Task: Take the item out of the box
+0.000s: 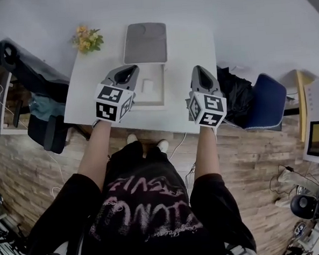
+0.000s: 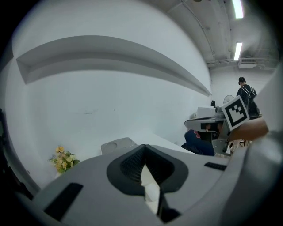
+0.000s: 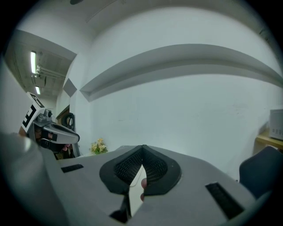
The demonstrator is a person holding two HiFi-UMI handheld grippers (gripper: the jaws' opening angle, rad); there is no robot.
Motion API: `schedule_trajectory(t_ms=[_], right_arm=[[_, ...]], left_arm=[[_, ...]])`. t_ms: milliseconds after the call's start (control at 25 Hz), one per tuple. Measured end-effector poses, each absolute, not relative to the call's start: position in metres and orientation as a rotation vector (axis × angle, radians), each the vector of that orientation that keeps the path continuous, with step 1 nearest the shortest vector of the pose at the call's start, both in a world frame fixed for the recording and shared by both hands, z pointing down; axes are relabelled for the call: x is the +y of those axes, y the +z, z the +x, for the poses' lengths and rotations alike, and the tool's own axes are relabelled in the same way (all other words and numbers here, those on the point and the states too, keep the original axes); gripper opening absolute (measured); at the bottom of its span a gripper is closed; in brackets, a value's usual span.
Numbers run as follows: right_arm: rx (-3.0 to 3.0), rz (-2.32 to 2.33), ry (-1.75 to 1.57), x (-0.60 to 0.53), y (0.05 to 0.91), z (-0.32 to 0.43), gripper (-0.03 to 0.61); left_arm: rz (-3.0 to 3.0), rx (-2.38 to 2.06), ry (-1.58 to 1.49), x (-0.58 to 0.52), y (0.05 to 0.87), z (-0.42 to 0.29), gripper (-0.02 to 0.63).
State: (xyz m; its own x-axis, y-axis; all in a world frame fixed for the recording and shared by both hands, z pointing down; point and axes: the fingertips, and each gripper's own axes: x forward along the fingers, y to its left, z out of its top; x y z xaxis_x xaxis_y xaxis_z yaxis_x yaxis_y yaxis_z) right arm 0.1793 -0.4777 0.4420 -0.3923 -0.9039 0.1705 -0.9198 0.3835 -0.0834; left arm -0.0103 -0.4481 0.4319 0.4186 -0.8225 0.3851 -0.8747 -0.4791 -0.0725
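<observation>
An open white box (image 1: 156, 99) lies on the white table (image 1: 184, 47), with a small white item (image 1: 148, 86) inside it. Its grey lid (image 1: 145, 42) rests just behind the box and also shows in the left gripper view as the lid (image 2: 118, 145). My left gripper (image 1: 127, 70) hovers over the box's left edge, jaws shut with nothing between them. My right gripper (image 1: 199, 69) hangs over bare table to the right of the box, jaws also shut and empty. In their own views, the left gripper (image 2: 144, 146) and the right gripper (image 3: 142, 147) both point nearly level at the white wall.
A small bunch of yellow flowers (image 1: 88, 39) stands at the table's far left corner. A black office chair (image 1: 35, 72) is at the left of the table. A blue chair (image 1: 267, 102) with dark cloth stands at the right.
</observation>
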Motion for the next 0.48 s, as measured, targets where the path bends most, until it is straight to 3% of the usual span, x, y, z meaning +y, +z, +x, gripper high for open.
schedule_trajectory(t_ms=[480], right_arm=[[-2.541, 1.654, 0.246, -0.499, 0.442, 0.178, 0.009]], left_arm=[[2.497, -1.523, 0.556, -0.469, 0.438, -0.008, 0.002]])
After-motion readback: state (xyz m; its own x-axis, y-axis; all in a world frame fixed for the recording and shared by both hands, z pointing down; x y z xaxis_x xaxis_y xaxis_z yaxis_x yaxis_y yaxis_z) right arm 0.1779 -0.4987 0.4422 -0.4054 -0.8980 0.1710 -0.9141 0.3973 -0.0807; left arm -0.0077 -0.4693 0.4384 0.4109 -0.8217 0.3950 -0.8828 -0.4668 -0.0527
